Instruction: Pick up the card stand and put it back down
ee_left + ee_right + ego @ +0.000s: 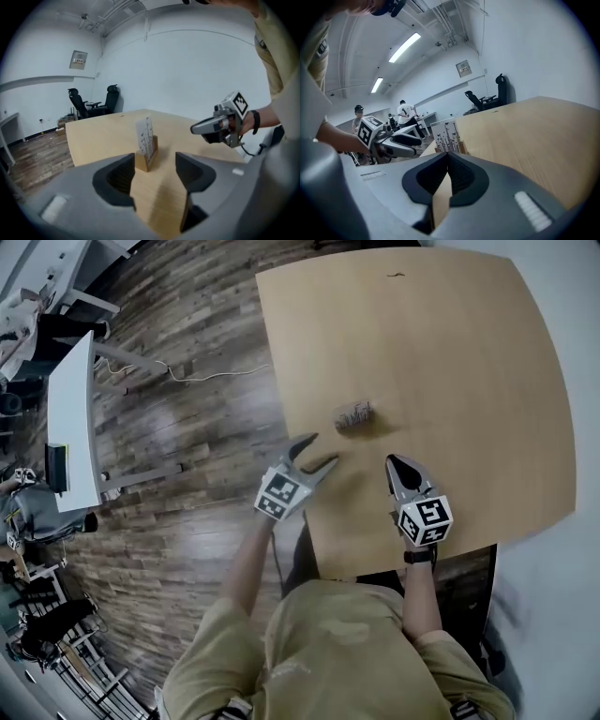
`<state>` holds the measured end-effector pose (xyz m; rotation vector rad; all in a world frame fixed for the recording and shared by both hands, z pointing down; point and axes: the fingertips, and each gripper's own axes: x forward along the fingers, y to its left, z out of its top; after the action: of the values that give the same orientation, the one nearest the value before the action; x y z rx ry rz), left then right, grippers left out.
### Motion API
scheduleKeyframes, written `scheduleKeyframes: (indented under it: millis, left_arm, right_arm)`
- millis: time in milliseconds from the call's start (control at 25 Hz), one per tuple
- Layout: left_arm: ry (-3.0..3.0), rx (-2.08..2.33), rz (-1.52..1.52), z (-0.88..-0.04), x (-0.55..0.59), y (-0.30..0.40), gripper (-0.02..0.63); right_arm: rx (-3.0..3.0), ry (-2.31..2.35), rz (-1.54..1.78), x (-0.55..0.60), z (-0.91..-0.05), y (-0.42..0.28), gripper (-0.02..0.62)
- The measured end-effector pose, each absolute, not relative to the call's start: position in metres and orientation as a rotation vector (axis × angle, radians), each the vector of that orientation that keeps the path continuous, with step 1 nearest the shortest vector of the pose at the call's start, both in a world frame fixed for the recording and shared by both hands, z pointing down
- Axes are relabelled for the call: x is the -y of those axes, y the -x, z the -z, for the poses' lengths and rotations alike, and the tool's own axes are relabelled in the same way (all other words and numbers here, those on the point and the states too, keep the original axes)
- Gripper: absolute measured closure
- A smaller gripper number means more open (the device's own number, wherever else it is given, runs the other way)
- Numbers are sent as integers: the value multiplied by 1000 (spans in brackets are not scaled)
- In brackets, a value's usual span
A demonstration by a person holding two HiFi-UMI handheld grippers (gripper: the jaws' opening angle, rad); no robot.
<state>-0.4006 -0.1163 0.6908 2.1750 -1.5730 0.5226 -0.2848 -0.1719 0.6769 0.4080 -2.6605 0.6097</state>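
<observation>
The card stand (354, 415), a small wooden block holding white printed cards, stands upright in the middle of the light wooden table (469, 362). My left gripper (321, 450) hovers over the table's left edge, just short of the stand, and is open with nothing between its fingers. In the left gripper view the stand (146, 151) sits ahead of the left gripper (154, 165), apart from it. My right gripper (393, 461) is shut and empty, near and to the right of the stand. The right gripper view shows the right gripper (447, 155) with its jaws meeting, the stand (447, 136) beyond, and the left gripper (410, 140) to the left.
Dark wood floor lies left of the table, with a white desk (71, 413) and a loose cable (211, 377). Two black office chairs (93, 101) stand by the far wall. People (406, 115) stand at desks in the background. The table's near edge is at my body.
</observation>
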Motion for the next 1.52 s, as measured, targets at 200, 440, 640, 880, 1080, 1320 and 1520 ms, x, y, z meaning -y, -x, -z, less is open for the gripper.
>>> scheduleKeyframes:
  millis: [200,440,640,880,1080,1320,1520]
  left_arm:
    - [-2255,1537,-700,-725,154,418,333]
    - [-2316,1421,-696,-748,185,407,344]
    - [-2360,1372,-657,-765,209,394,351]
    - [-2375,1341,-623,-762,230,385,351]
    - [-2357,1386,-660,-770,233,387,470]
    - [-2331,1367,-638,-762,226,387,532]
    - [-2294,1372,-608,-745,212,379,554]
  right_arm:
    - [2552,-580,-867,179,-712,280,589]
    - [2555,-520,-850,171,-716,301,589]
    - [2563,-521,-888,167,-721,301,589]
    - [2545,-500,-860,166,-723,295,589]
    - [2559,-491,-833,162,-722,291,589]
    - [2569,-498,-817,161,-708,292,589]
    - [2523,-512,-809,166,-693,288,589]
